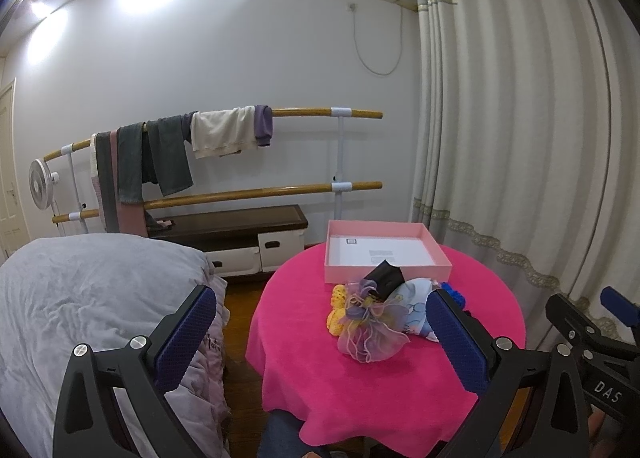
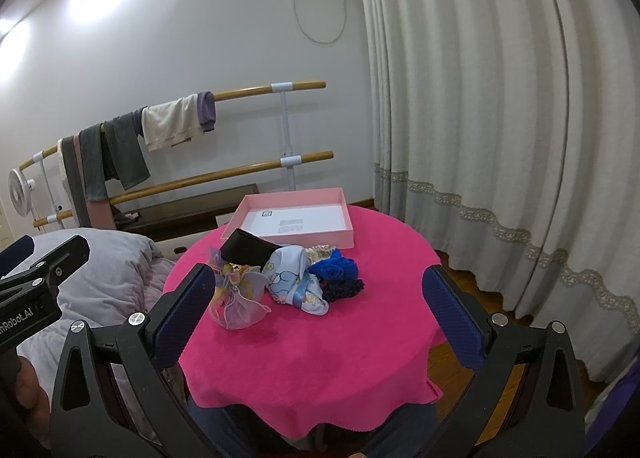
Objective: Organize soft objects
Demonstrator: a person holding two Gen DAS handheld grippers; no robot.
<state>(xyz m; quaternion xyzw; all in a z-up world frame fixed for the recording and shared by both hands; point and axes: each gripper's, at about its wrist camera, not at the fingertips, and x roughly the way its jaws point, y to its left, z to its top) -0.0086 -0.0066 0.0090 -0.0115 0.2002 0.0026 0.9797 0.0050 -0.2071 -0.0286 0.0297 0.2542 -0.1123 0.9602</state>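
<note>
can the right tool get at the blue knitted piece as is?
Probably yes. The right tool is open and empty, and the blue knitted piece lies on the pile's right edge with bare pink tablecloth in front. The printed cloth touches its left side.

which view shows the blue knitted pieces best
The right wrist view: the blue knitted pieces lie in the open beside the floral cloth. In the left wrist view only a sliver peeks out behind the left gripper's finger.
</note>
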